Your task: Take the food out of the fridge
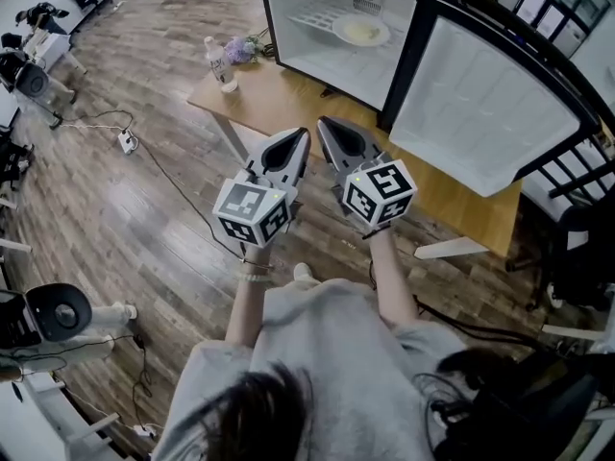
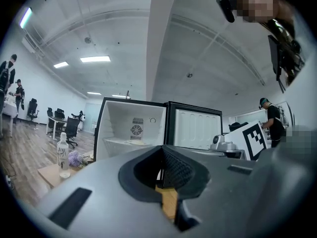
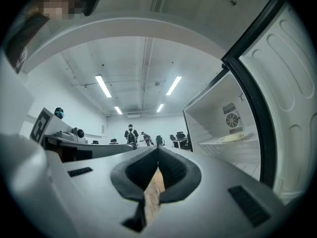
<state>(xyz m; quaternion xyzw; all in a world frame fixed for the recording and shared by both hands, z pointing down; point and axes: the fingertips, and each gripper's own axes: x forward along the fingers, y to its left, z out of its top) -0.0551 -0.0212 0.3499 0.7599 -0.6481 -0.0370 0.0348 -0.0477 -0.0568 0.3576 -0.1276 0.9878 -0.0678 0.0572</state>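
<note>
Fridge (image 1: 307, 60) is wide open on the table (image 1: 279, 99), with its door (image 1: 480, 104) swung out at about 2 o'clock from the grippers. The food (image 1: 360, 31) is a flat, pale yellowish round on a white plate (image 1: 384, 35). It's sitting on the wire shelf (image 1: 312, 15) inside, roughly 12 o'clock from the grippers and well apart from them. Left gripper (image 1: 300, 134) and right gripper (image 1: 325, 123) are side by side, pointed at the fridge. Both have their jaws fully together, nothing in them. A bottle (image 1: 219, 63) stands on the table around 10 o'clock.
</note>
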